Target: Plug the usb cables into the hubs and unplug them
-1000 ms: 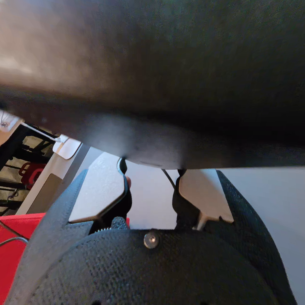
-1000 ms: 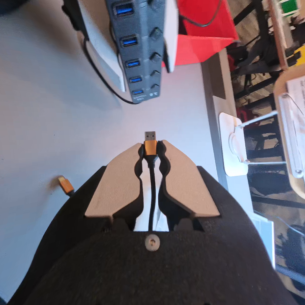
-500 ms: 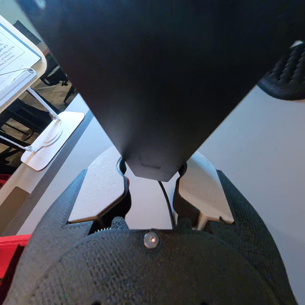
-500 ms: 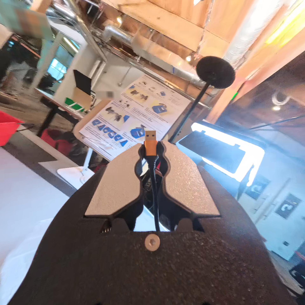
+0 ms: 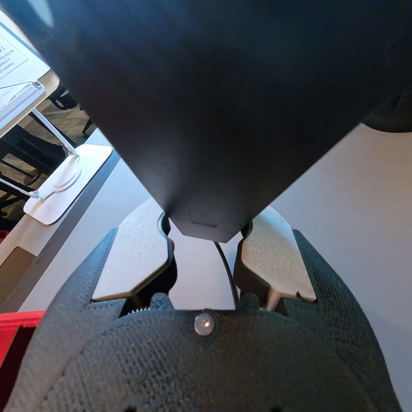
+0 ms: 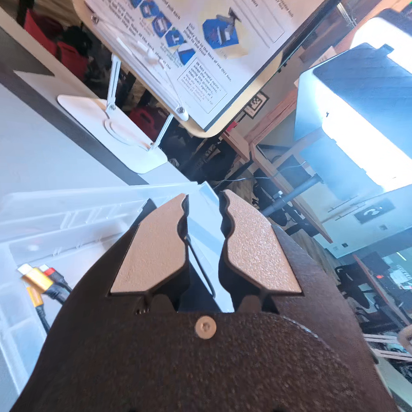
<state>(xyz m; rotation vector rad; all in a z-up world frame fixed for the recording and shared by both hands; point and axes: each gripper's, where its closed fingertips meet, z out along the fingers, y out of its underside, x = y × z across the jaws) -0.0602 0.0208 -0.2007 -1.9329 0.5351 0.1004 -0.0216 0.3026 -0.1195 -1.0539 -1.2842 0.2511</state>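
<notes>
In the left wrist view my left gripper (image 5: pixel 205 225) is shut on the narrow end of a black USB hub (image 5: pixel 200 111). The hub is held above the white table (image 5: pixel 334 223) and fills the upper frame. The hub's thin black cord (image 5: pixel 226 267) hangs down between the fingers. In the right wrist view my right gripper (image 6: pixel 202 200) is open and holds nothing. A thin black cable (image 6: pixel 200 267) runs loose across the gap between its fingers. USB cables with gold and red plugs (image 6: pixel 38 281) lie in a clear plastic box (image 6: pixel 66 214) below and to its left.
A white stand base (image 5: pixel 66 178) sits at the table's far edge and carries a tilted instruction board (image 6: pixel 200 44). A red bin (image 5: pixel 13 323) is at the lower left. A dark rounded shape (image 5: pixel 396 111) is at the upper right. A bright light panel (image 6: pixel 356 122) stands off the table.
My right gripper has swung down over the clear box and opened; the orange plug it held is gone from its jaws. My left gripper still holds the hub, turned only slightly.
</notes>
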